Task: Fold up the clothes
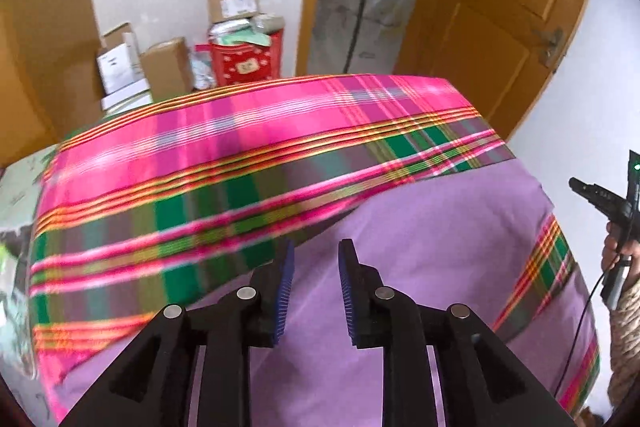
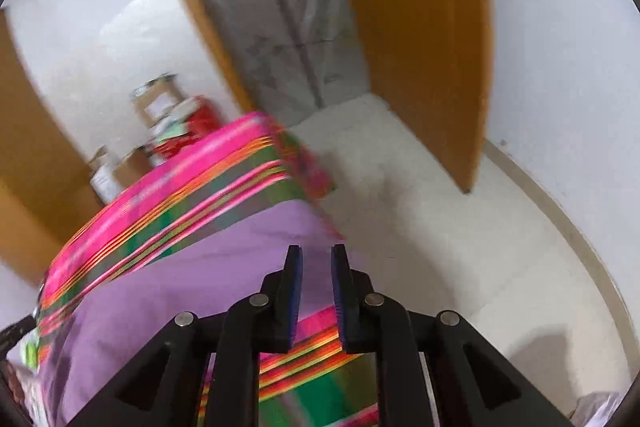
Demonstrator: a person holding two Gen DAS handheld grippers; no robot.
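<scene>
My left gripper (image 1: 316,259) hangs above the lilac garment (image 1: 420,247) with its blue pads (image 1: 285,291) parted and nothing between them; it is released, clear of the cloth. The garment lies spread flat over the plaid bedcover (image 1: 224,163), a bright pink sheet crossed by green, orange and yellow bands. It covers the near part of the bed, and its far hem runs on a slant across the green band, ending close to the bed's right edge. More plaid shows past the garment on the right side, running along that edge.

My right gripper (image 2: 316,259) also stands apart at the pads, by a narrower gap, and holds nothing. Through its camera I see it poised over the garment's right border (image 2: 224,267), close to the bed's right edge, with plaid cloth showing beneath the fingers and pale floor (image 2: 460,227) beyond. From the left wrist camera the right tool shows at the far right, gripped by a hand (image 1: 618,251) with a cable trailing from it.

Beyond the far edge of the bed, cardboard boxes (image 1: 164,67) and a red printed bag (image 1: 244,63) are stacked against the white wall. An orange wooden door (image 1: 500,7) stands open beside a plastic-covered opening. Both views are smeared by motion, so fine creases in the garment are not readable.
</scene>
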